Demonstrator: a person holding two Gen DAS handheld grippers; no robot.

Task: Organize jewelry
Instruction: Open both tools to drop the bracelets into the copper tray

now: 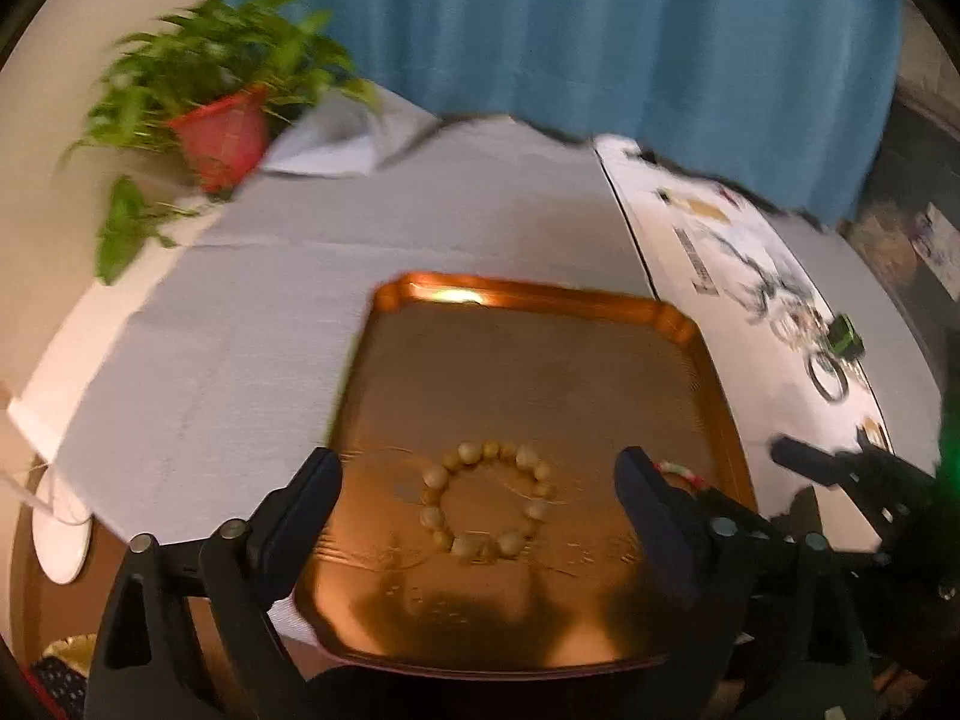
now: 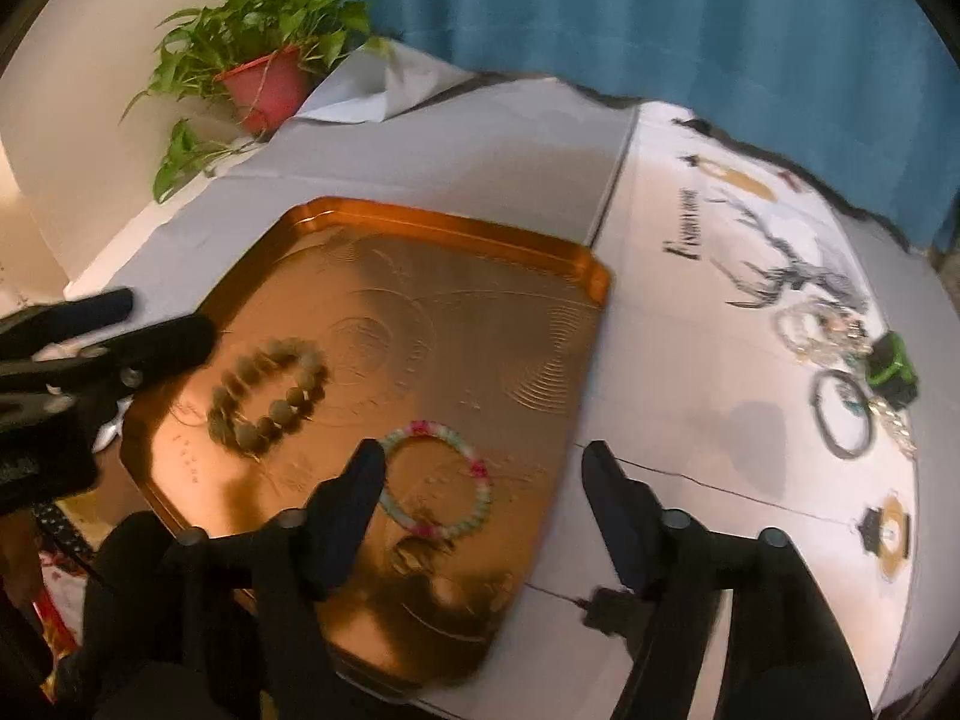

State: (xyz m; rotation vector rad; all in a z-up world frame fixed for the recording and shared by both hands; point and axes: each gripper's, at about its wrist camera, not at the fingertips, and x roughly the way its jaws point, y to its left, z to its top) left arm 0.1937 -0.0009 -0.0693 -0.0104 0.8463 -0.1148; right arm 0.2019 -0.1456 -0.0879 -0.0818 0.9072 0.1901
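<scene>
A copper tray (image 1: pixel 540 312) (image 2: pixel 456 222) lies on the table. A tan wooden bead bracelet (image 1: pixel 487 501) (image 2: pixel 267 396) lies in it. A pink and pale green bead bracelet (image 2: pixel 441 480) lies beside it, half hidden behind a finger in the left wrist view (image 1: pixel 681 474). My left gripper (image 1: pixel 477 498) is open and empty, straddling the wooden bracelet from above. My right gripper (image 2: pixel 483 480) is open and empty over the pink bracelet and the tray's right edge. More jewelry (image 2: pixel 840 372) (image 1: pixel 816 348) lies in a pile at the table's right.
A potted plant in a red pot (image 1: pixel 219 132) (image 2: pixel 267 81) stands at the back left corner. A printed white sheet (image 2: pixel 720 312) covers the table's right part. A green and black object (image 2: pixel 894 369) sits by the jewelry pile. A blue curtain (image 1: pixel 570 30) hangs behind.
</scene>
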